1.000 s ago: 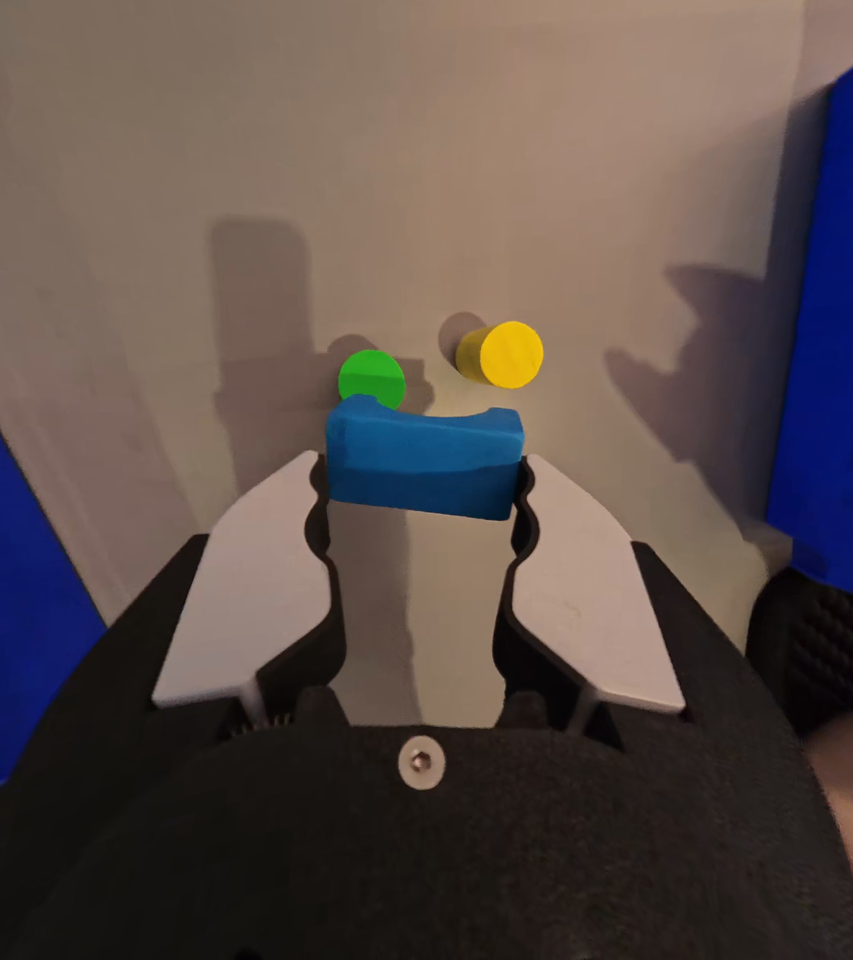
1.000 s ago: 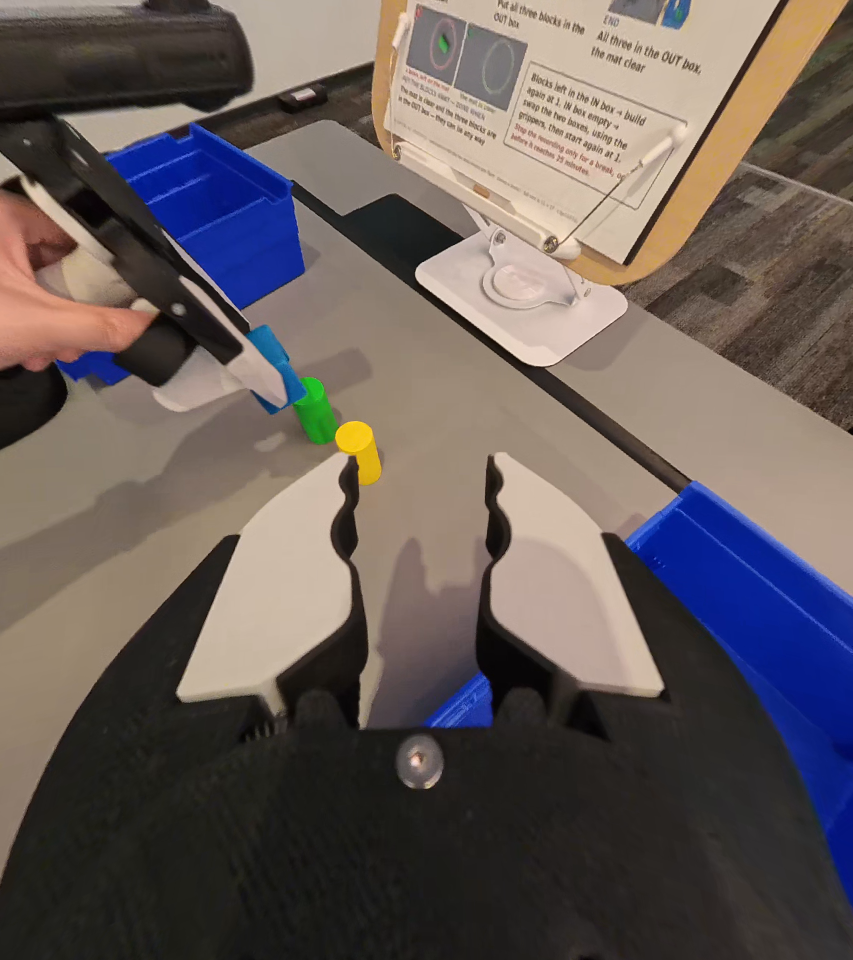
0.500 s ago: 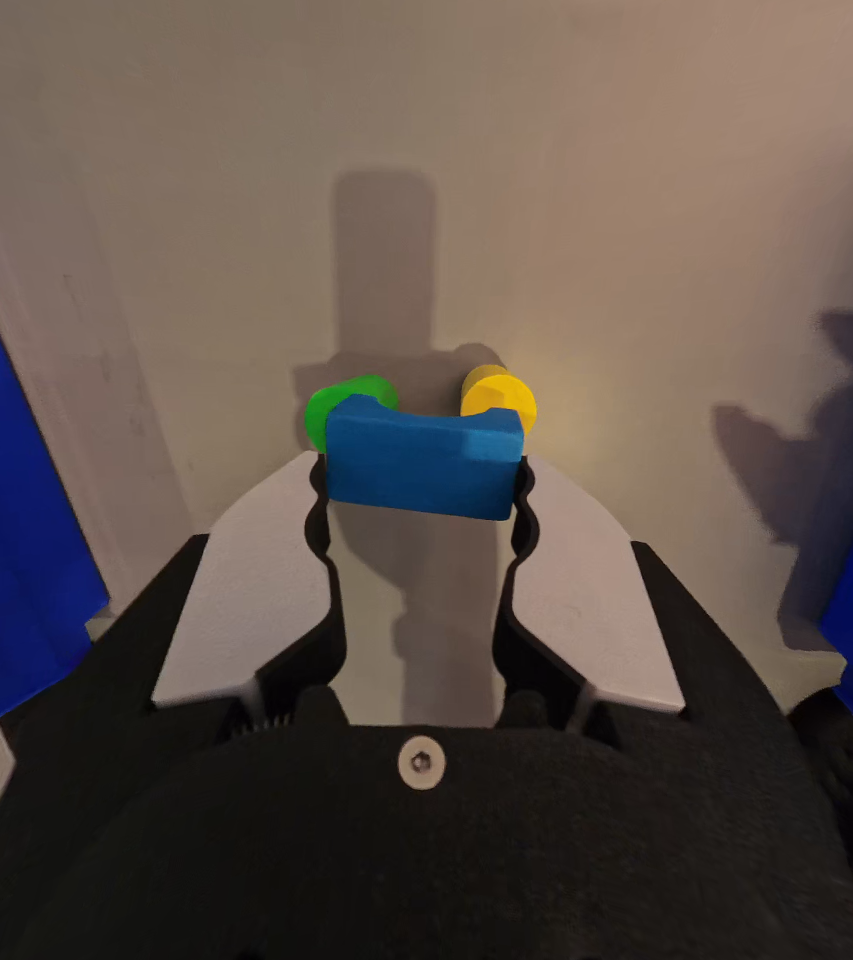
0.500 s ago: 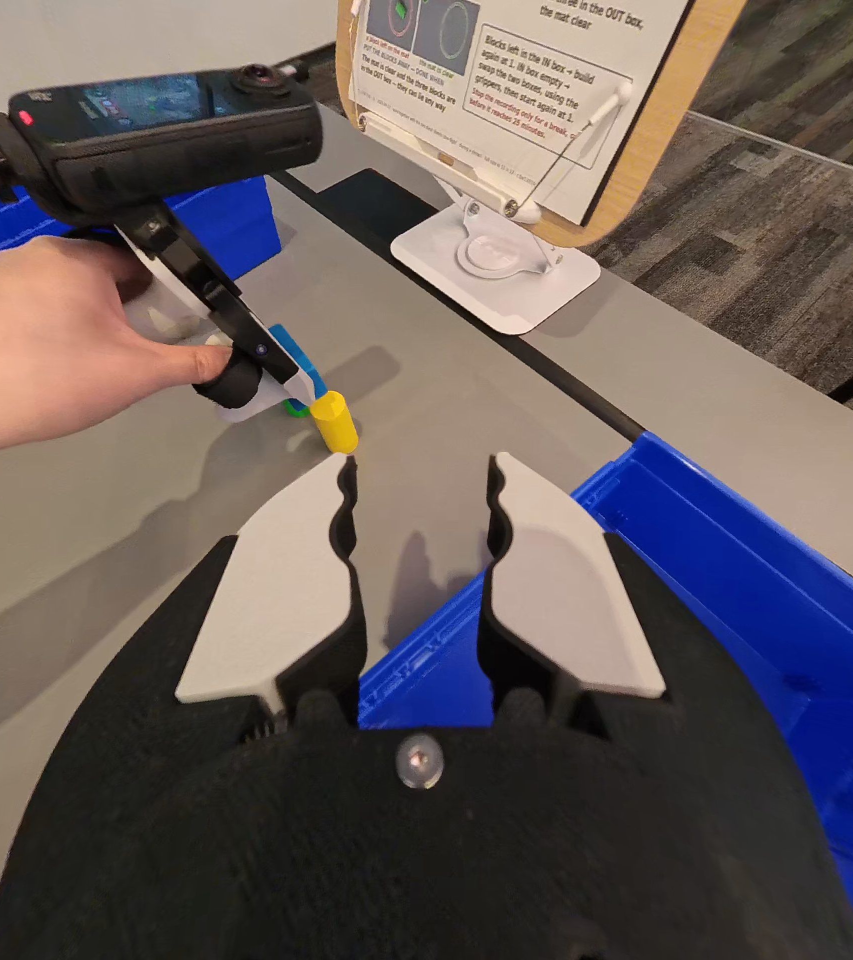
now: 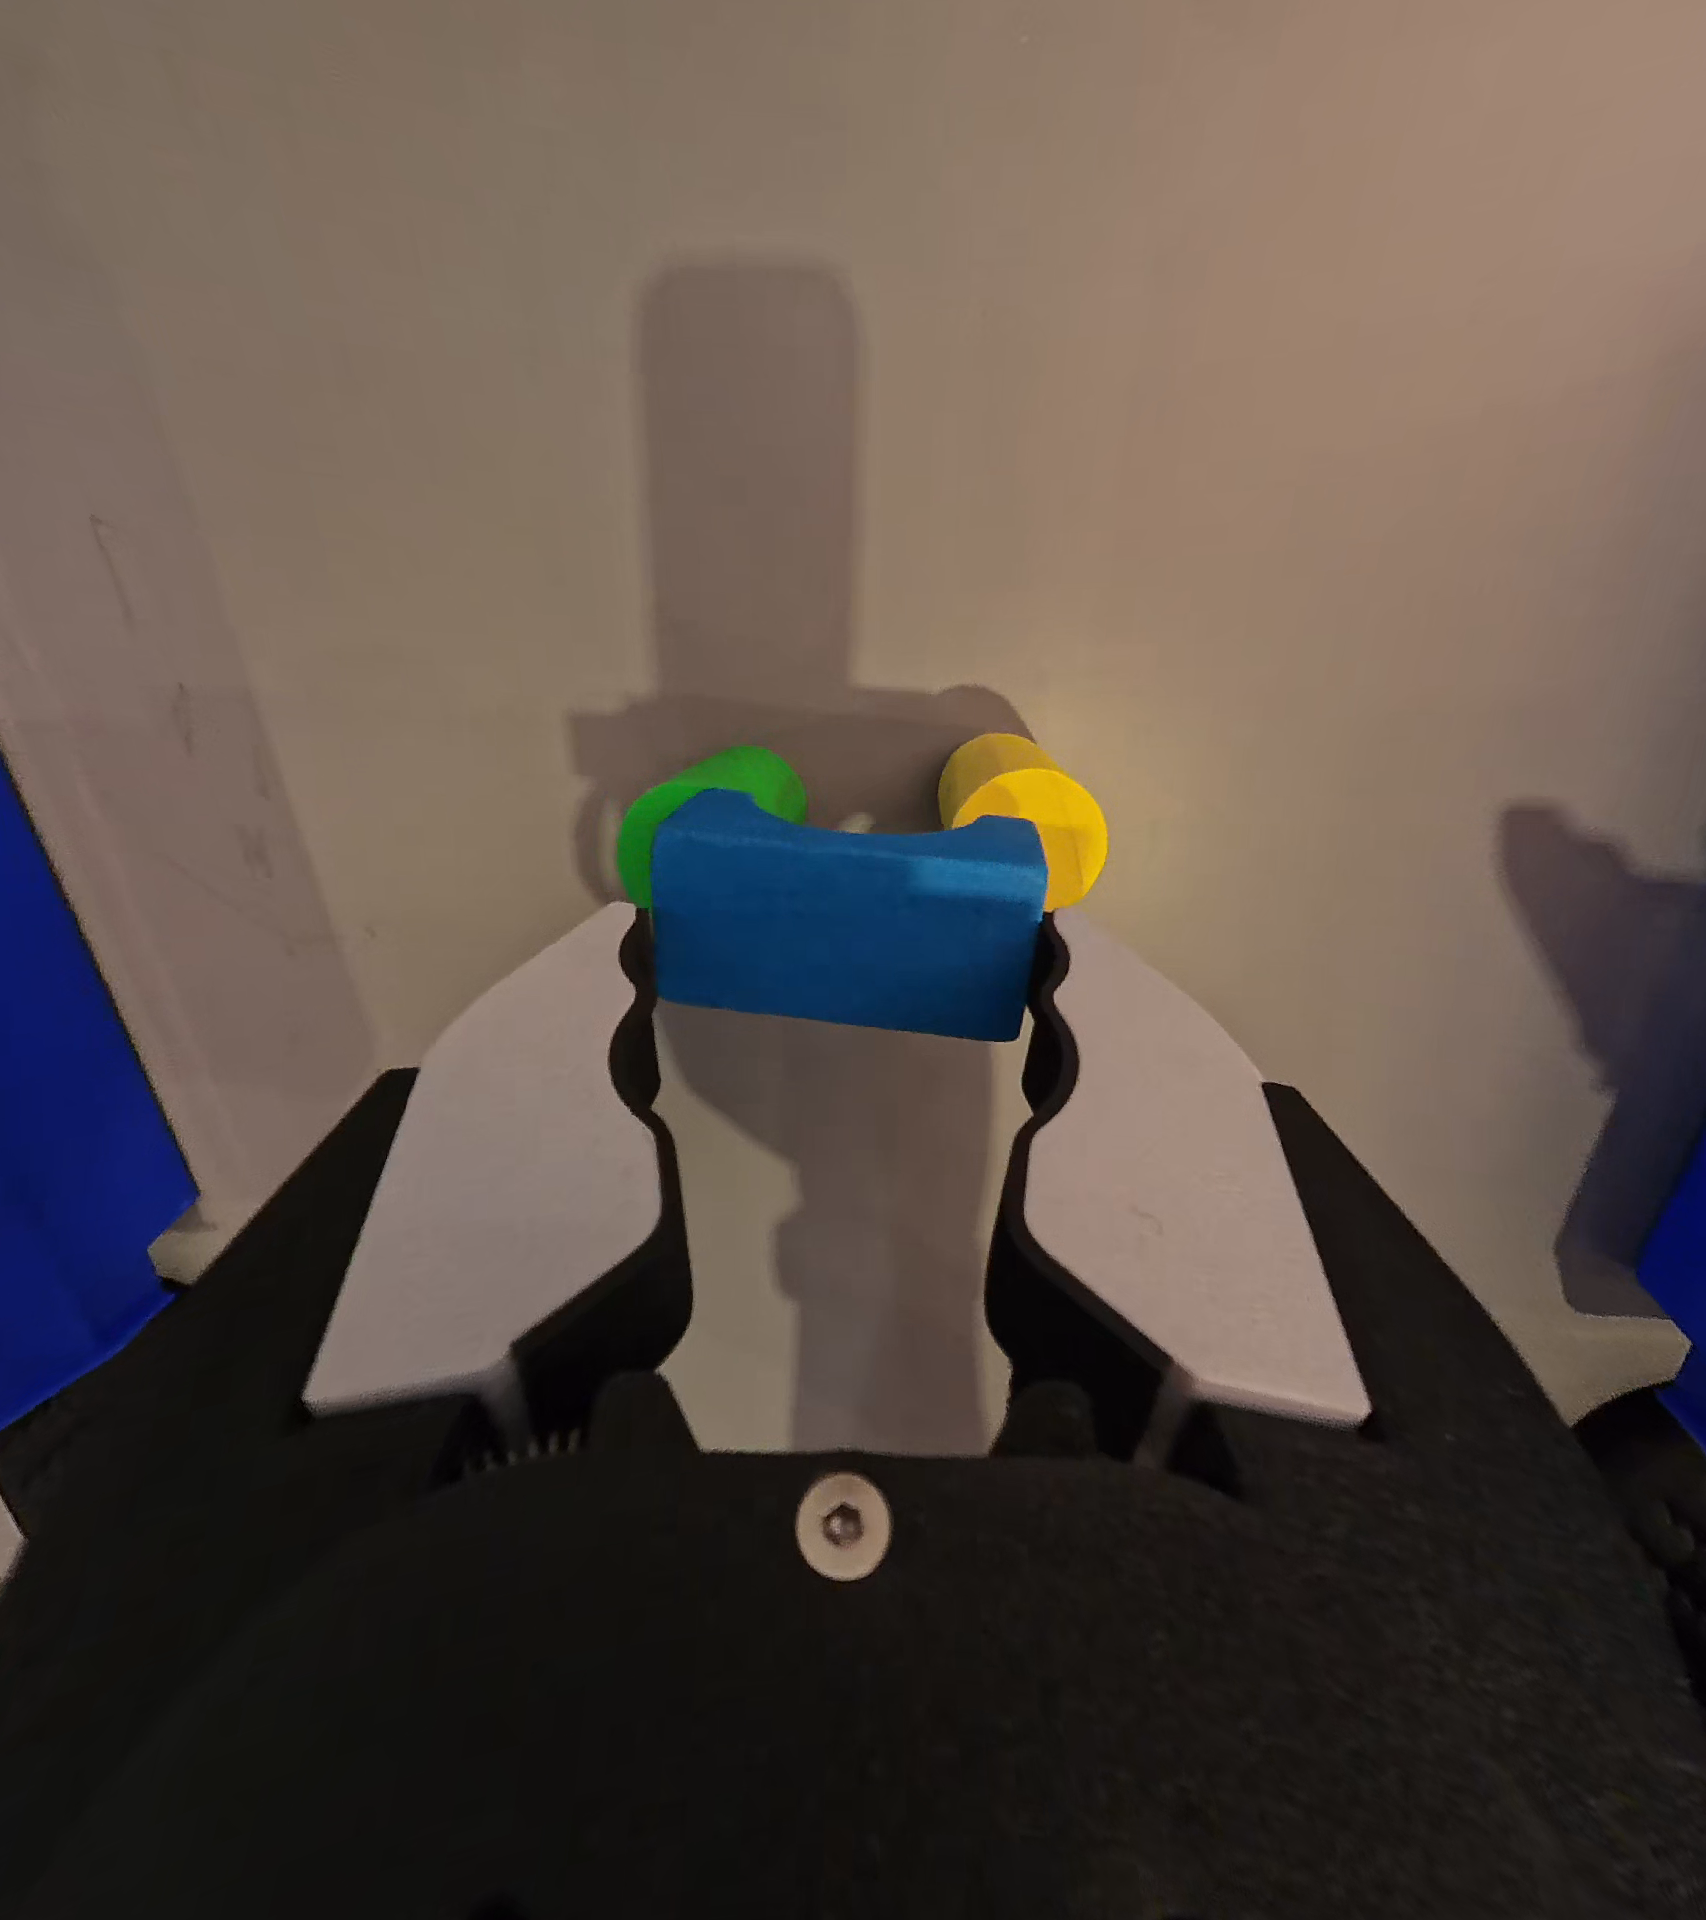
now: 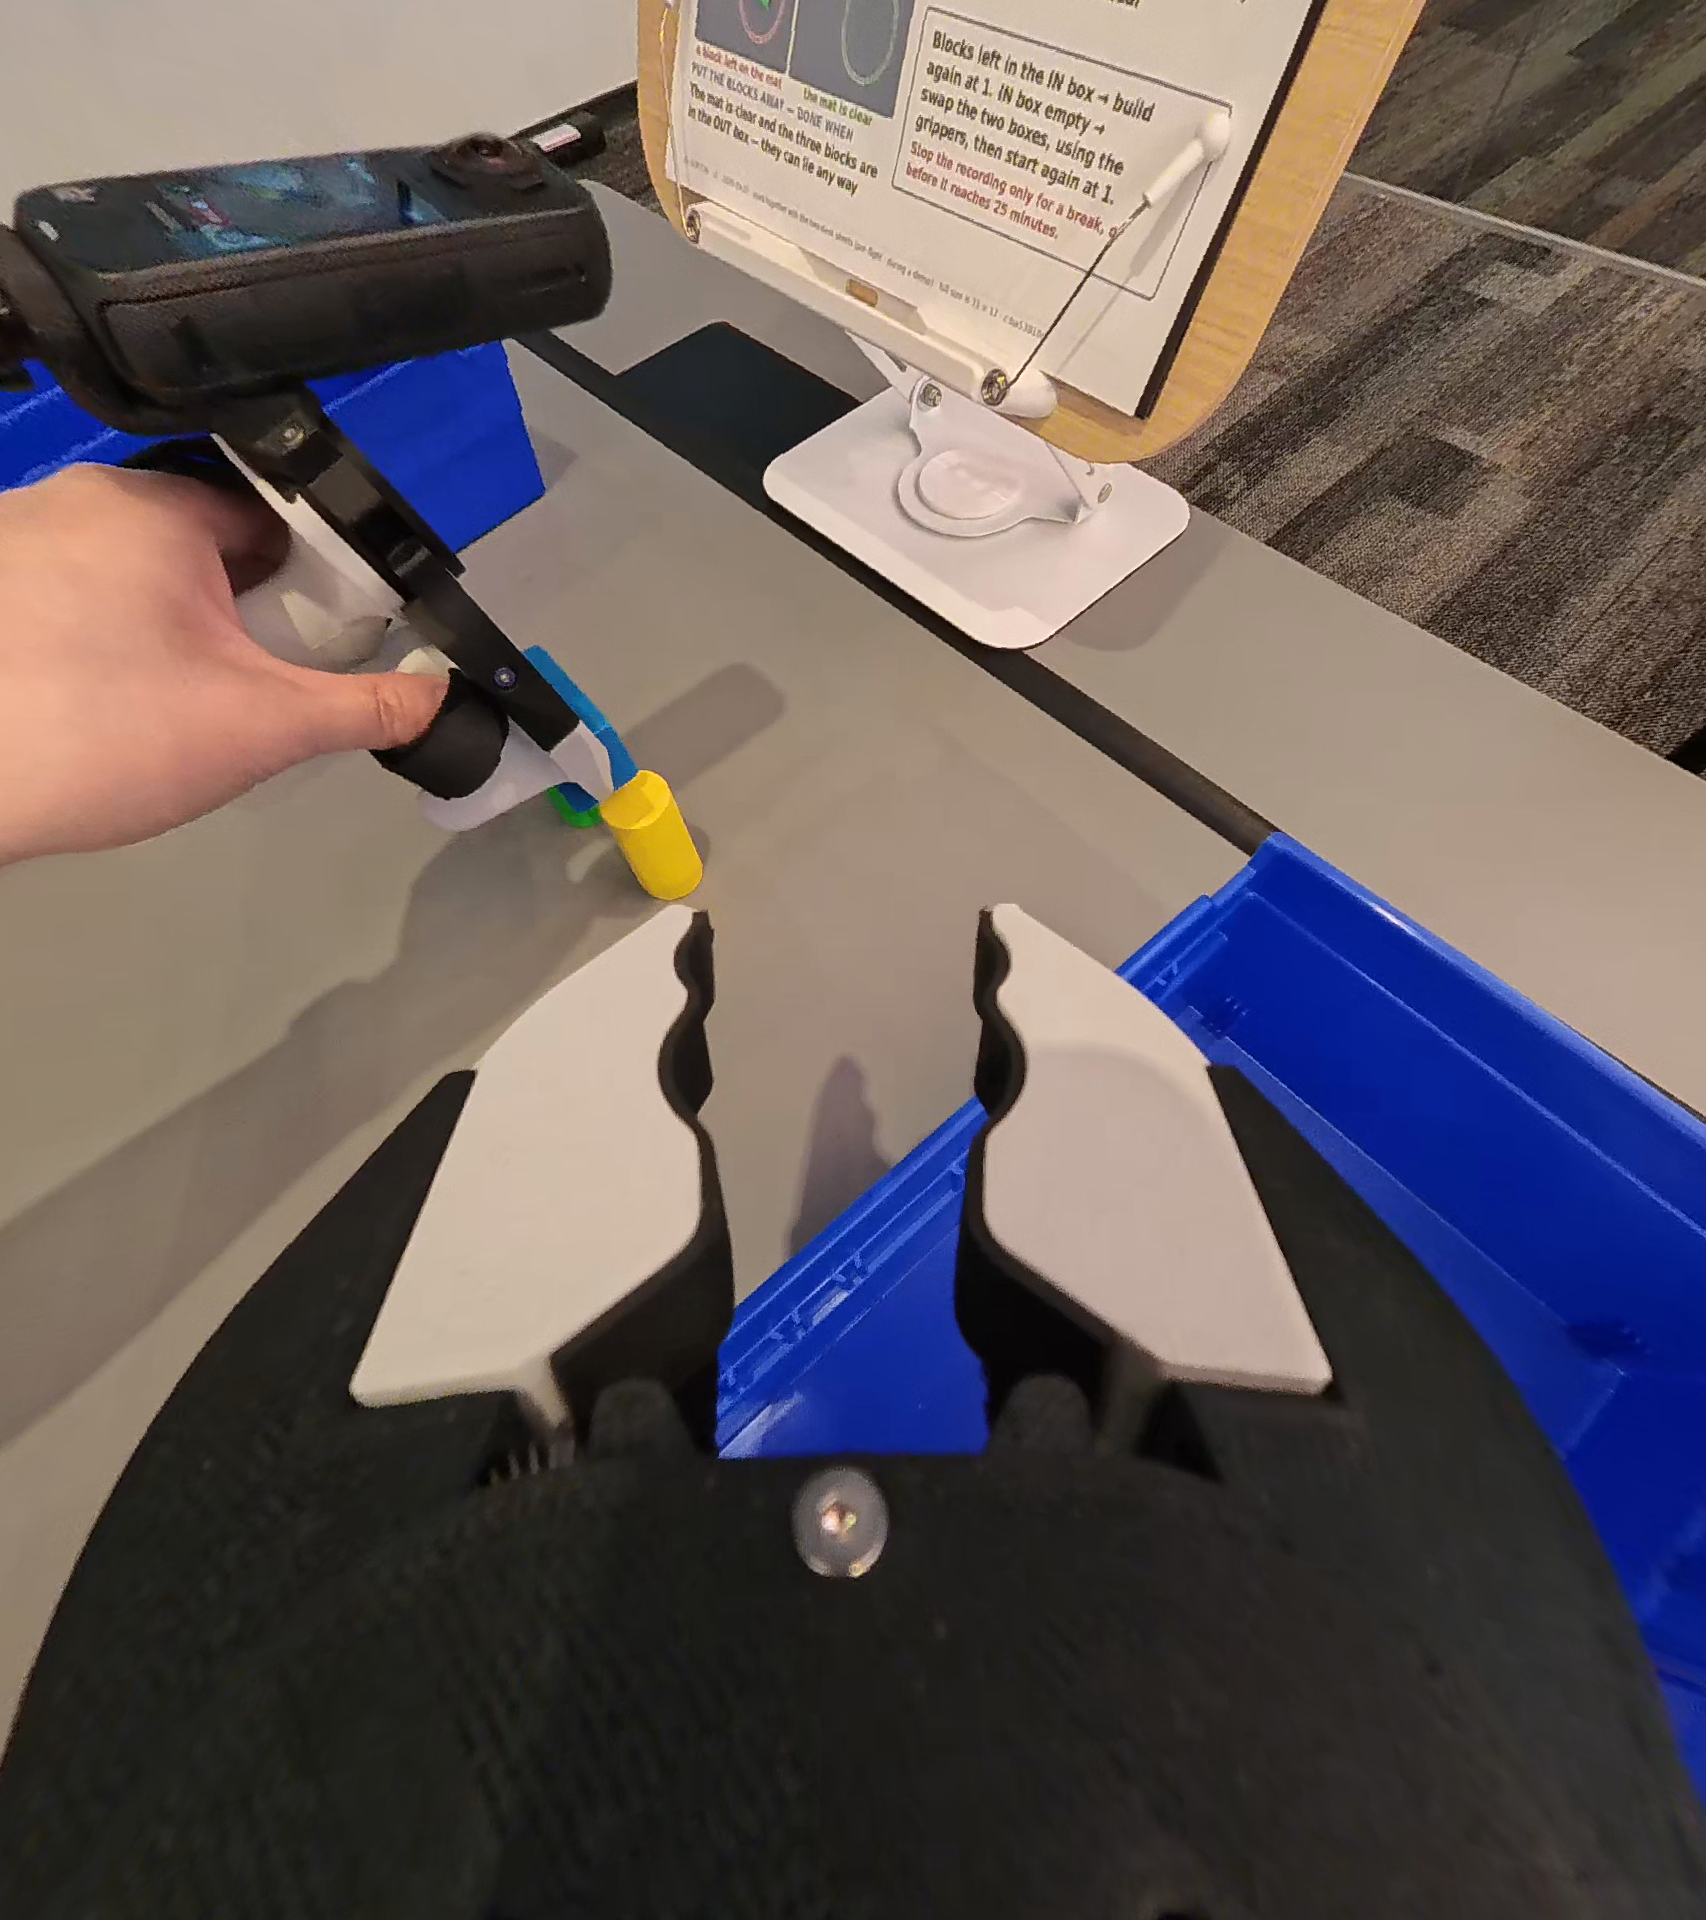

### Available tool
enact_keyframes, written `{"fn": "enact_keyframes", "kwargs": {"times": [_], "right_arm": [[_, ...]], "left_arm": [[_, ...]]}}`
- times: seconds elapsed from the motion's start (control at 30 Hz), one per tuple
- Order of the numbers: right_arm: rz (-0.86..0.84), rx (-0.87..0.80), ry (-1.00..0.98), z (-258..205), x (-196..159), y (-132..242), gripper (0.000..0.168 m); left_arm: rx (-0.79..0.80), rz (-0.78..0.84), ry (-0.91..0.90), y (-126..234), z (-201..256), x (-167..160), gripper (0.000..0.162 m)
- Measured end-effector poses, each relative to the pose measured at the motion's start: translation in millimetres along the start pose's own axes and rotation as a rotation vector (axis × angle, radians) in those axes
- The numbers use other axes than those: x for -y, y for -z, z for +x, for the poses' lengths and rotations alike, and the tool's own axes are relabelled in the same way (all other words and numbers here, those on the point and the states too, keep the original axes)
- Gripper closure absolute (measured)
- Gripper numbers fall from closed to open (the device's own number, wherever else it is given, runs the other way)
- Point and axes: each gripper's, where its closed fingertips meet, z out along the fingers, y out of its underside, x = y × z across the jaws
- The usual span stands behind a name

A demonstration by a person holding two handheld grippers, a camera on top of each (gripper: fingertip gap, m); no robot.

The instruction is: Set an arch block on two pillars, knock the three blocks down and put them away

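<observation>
Item: blue arch block. It is being held crosswise between the fingertips of the left hand-held gripper, which is clamping it by its two short ends.

Long axis: it is running left to right in the left wrist view, in line with the pair of pillars beneath it.

Position: the concave side is facing down toward the green pillar and the yellow pillar, one end over each. Contact with their tops cannot be told.

Pillars: both are standing upright on the grey worktop, near each other.

Right hand-held gripper: it is hovering empty with jaws parted, just beside a blue bin and farther from the pillars than the left.

Judged step: lowering and releasing the arch.
</observation>
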Motion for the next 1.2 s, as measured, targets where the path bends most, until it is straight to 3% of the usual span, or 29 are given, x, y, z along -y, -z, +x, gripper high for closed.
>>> {"fn": "enact_keyframes", "kwargs": {"times": [0.53, 0.57, 0.67, 0.8, 1.0, 1.2], "right_arm": [[-0.049, 0.004, -0.01, 2, -10, -8, 0.119], [-0.05, 0.006, -0.01, 2, -11, -8, 0.119], [-0.049, 0.012, -0.015, 1, -11, -8, 0.119], [-0.047, 0.018, -0.02, 2, -11, -7, 0.119], [-0.052, 0.007, -0.03, 6, -13, -8, 0.119], [-0.11, -0.011, -0.006, 4, -21, -20, 0.119]], "left_arm": [[0.013, -0.022, 0.005, -6, -1, -1, 0.092], [0.01, -0.042, 0.005, -8, 0, -4, 0.09], [-0.001, -0.122, 0.015, -15, -1, -16, 0.058], [-0.039, -0.083, 0.025, -12, 2, -11, 0.063], [-0.082, -0.014, 0.02, 26, -4, 4, 0.061], [-0.247, 0.172, 0.003, 98, -8, 39, 0.064]]}}
